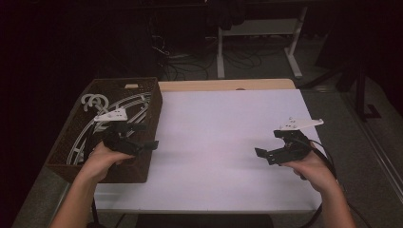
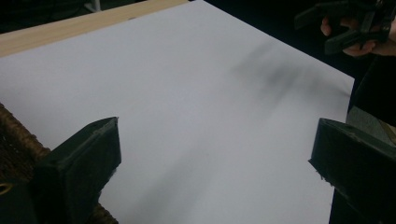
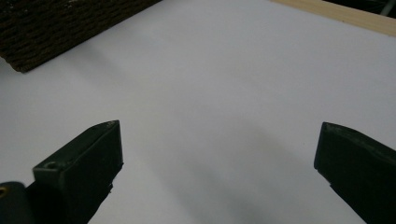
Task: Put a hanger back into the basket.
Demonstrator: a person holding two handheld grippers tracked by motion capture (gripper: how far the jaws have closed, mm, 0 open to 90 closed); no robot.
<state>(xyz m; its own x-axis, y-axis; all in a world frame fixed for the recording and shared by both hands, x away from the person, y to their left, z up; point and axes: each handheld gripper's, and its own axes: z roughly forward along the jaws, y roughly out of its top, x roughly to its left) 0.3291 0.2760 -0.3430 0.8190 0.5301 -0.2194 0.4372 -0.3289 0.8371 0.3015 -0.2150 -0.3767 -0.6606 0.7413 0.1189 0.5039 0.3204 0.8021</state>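
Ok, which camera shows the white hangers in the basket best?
The high view: it looks down into the wicker basket at the white hangers. The left gripper view catches just the basket's woven edge, the right gripper view its outer wall.

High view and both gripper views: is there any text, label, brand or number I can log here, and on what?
No readable text in any view.
A small pale tag on the far rim of the wicker basket is too small to tell whether it carries print.
The white sheet and the white hangers bear no markings.
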